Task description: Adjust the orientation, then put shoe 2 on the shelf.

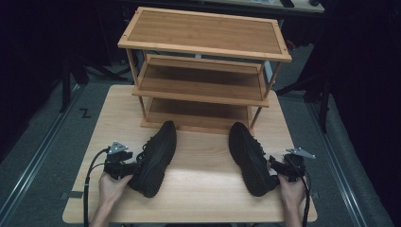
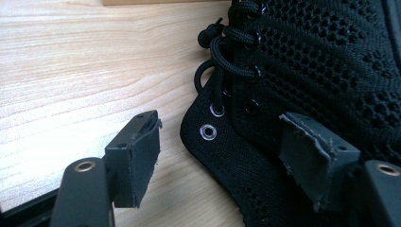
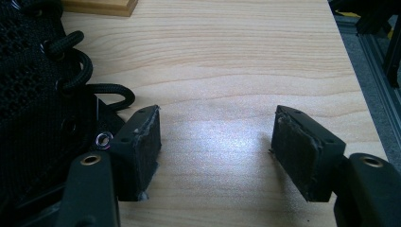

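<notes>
Jaws: both grippers spread apart, gripping nothing.
Left gripper (image 2: 220, 165): astride the left shoe's (image 1: 155, 158) collar near the eyelets.
Right gripper (image 3: 217, 151): beside the right shoe (image 1: 249, 158), over bare table (image 1: 203, 189).
Shoes: on the table before the wooden rack (image 1: 203, 71).
Risk: right jaws may close on air; soft knit collar could slip.

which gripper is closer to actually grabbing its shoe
Left. The left gripper has its open jaws straddling the collar of the left shoe. The right gripper is open too, but bare table lies between its jaws, the right shoe beside them.
</notes>
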### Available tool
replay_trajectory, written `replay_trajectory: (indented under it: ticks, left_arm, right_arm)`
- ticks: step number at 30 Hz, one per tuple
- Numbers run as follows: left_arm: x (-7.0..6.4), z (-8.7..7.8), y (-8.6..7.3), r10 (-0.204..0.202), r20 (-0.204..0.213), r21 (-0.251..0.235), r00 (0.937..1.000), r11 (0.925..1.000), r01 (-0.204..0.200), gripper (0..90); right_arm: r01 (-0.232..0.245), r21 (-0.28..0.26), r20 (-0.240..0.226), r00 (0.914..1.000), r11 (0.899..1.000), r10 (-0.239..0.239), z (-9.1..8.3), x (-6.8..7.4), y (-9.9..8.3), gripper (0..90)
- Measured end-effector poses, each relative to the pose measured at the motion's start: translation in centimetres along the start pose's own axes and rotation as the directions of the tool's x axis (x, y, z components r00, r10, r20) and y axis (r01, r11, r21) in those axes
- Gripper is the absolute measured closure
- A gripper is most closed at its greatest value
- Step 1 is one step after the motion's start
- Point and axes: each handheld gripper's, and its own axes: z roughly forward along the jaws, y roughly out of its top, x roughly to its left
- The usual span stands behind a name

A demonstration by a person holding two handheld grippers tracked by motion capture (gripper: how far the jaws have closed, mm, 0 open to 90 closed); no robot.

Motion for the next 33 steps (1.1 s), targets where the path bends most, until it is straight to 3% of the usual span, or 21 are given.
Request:
replay_trajectory:
  ticks: [17,25,33]
  left_arm:
    - [-1.4,0.5,0.8,0.039,0.035,0.003,0.9986,0.9992,-0.039,30.4]
    - [-2.0,0.2,1.4,0.049,0.054,-0.020,0.9973,0.9986,-0.048,30.4]
    - [-3.0,0.0,2.2,0.087,0.075,-0.027,0.9934,0.9960,-0.085,29.6]
  right_arm:
    - [0.000,-0.001,-0.001,1.0000,1.000,0.000,0.0,0.0,0.0,33.9]
    - [0.000,0.000,-0.001,1.0000,1.000,0.000,0.0,0.0,0.0,33.9]
    - [-0.005,0.000,-0.001,1.0000,1.000,0.005,0.0,0.0,0.0,33.9]
